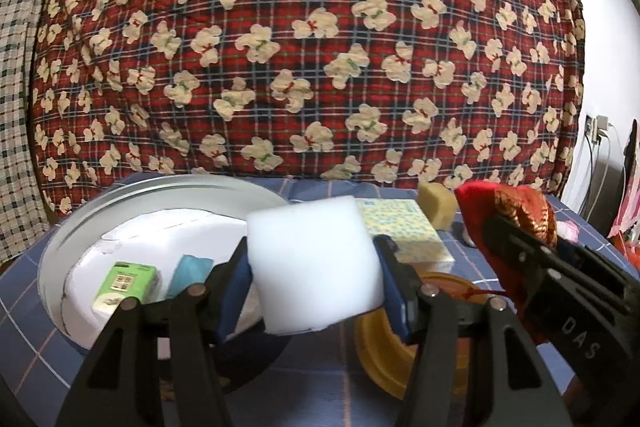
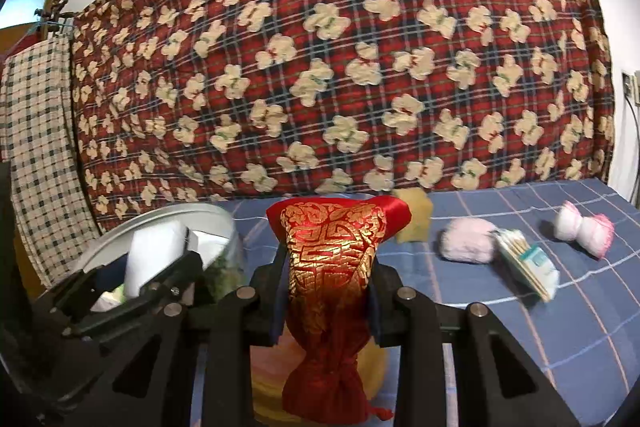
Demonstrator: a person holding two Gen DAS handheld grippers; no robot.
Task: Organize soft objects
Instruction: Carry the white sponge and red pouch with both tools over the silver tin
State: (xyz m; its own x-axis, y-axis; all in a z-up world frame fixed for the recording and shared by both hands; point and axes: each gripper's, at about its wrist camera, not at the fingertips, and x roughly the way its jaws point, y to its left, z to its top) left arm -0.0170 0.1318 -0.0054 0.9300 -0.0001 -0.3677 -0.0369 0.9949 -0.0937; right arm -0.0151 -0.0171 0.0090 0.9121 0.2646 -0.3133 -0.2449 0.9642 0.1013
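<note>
My left gripper (image 1: 316, 267) is shut on a white foam block (image 1: 314, 263) and holds it above the right rim of a round metal basin (image 1: 56, 247). The basin holds a white sheet, a green tissue pack (image 1: 122, 285) and a teal pack (image 1: 190, 273). My right gripper (image 2: 326, 291) is shut on a red and gold drawstring pouch (image 2: 332, 267), held upright above a yellow plate (image 2: 374, 371). In the left wrist view the right gripper (image 1: 500, 239) and pouch (image 1: 516, 207) are at the right.
On the blue checked cloth (image 2: 560, 327) lie a yellow patterned tissue pack (image 1: 404, 231), a tan sponge (image 1: 438, 205), a pink fluffy ball (image 2: 466, 239), a stack of cloths (image 2: 528, 263) and a pink-white bundle (image 2: 584, 227). A red teddy-print quilt (image 1: 300, 47) hangs behind.
</note>
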